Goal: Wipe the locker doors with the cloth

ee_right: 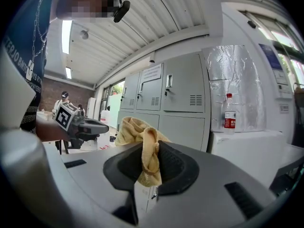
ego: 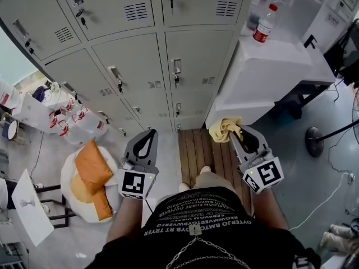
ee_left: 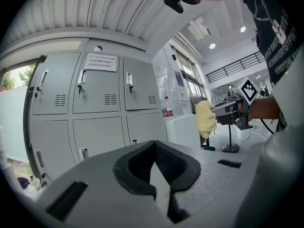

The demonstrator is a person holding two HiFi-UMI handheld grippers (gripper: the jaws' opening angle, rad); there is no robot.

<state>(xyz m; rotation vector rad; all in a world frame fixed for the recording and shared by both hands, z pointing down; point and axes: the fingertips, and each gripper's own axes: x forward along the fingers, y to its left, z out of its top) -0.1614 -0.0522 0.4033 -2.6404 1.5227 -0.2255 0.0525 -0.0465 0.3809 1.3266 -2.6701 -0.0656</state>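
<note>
We see our left gripper [ee_left: 155, 148] with its jaws together and nothing between them. Beyond it stand the grey locker doors [ee_left: 95, 103], a paper notice [ee_left: 101, 62] on one. Far right, our right gripper [ee_left: 217, 110] grips the yellow cloth [ee_left: 206, 119].

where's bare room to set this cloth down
The white counter top right of the lockers is bare in front of the bottle. The wooden board before the lockers is mostly free. Left floor is crowded: bags, orange cushion.

The cloth [ego: 224, 129] is pale yellow, the locker doors [ego: 126, 66] light grey. The bottle [ego: 262, 24] has a red cap and label. The cushion [ego: 92, 168] is orange.
</note>
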